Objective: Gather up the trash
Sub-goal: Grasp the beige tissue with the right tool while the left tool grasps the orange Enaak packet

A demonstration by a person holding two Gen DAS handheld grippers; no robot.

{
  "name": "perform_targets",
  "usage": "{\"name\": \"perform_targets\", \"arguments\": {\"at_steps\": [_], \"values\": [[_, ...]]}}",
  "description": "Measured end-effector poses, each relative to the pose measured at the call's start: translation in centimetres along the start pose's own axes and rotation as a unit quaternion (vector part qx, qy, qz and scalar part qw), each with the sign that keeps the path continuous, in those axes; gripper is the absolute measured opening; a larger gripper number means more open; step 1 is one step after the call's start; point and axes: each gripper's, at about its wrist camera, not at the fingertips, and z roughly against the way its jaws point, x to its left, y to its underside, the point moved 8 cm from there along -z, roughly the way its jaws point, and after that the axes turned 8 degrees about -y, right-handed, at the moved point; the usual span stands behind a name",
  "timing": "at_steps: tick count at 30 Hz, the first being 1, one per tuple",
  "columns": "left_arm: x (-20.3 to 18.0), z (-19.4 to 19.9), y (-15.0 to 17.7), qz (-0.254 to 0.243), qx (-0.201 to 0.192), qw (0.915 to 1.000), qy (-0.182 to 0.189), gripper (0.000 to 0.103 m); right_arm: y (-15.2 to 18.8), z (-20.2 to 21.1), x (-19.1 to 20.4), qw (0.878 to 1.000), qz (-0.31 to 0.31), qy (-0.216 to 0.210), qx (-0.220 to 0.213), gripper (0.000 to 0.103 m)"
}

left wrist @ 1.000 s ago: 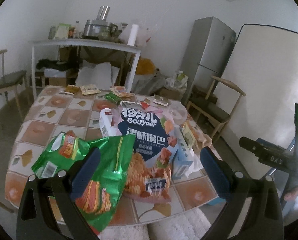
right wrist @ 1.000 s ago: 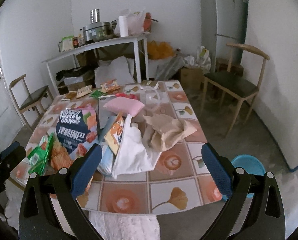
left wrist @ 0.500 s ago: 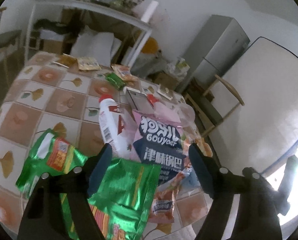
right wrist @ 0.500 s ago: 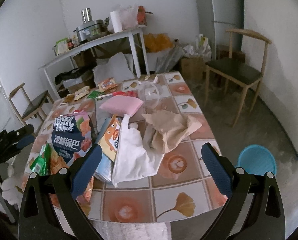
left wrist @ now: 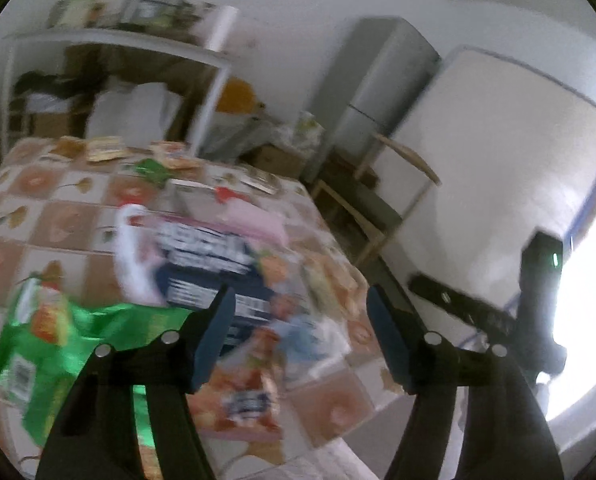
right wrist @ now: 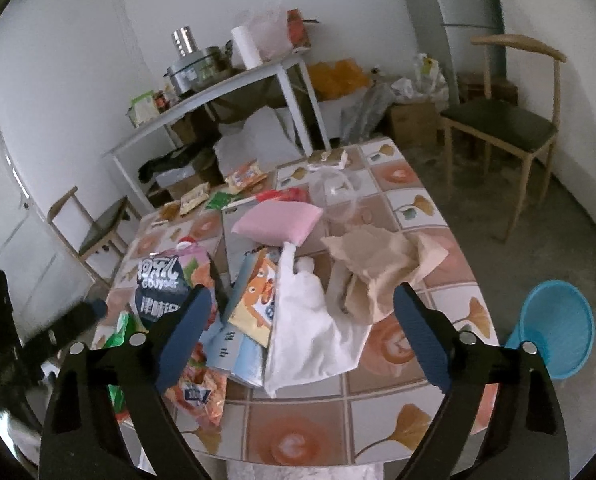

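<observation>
Trash lies in a heap on a tiled table (right wrist: 414,216): a green snack bag (left wrist: 69,344), a blue and orange Gouyuer bag (left wrist: 217,256) (right wrist: 165,280), a white bag (right wrist: 310,336), crumpled brown paper (right wrist: 378,264), a pink pack (right wrist: 277,224) and small wrappers (right wrist: 241,176) at the far edge. My left gripper (left wrist: 298,312) is open and empty above the near bags; this view is blurred. My right gripper (right wrist: 302,316) is open and empty above the white bag. The other gripper shows at the right of the left wrist view (left wrist: 478,312).
A blue bin (right wrist: 554,328) stands on the floor right of the table. A wooden chair (right wrist: 506,128) is at the right, another (right wrist: 93,228) at the left. A white shelf table (right wrist: 217,92) with pots stands behind. A grey fridge (left wrist: 374,92) is by the wall.
My left gripper has swung right and lower over the bags, blurring its view. My right gripper has moved closer to the table and tilted down; the bin shows more fully.
</observation>
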Motion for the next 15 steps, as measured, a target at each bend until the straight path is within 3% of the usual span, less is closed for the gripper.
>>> {"name": "perform_targets", "arguments": {"at_steps": [6,9,11,15], "values": [[-5.1,-3.5,0.7,-0.069,0.003,0.9976,-0.008,0.066,0.1,1.1,-4.2,0.998,-0.062,0.003,-0.004,0.071],[-6.0,-5.5,0.6,-0.103,-0.011,0.9931,-0.056,0.064,-0.1,0.8,-6.3,0.995,-0.101,-0.015,0.006,0.069],[-5.7,-7.4,0.7,-0.112,-0.002,0.9894,-0.092,0.057,-0.1,-0.1,-8.1,0.989,-0.144,-0.032,0.022,0.068],[-4.6,-10.1,0.7,-0.09,0.02,0.9886,-0.119,0.044,0.0,-3.0,-11.7,0.965,-0.243,-0.077,0.061,0.067]]}}
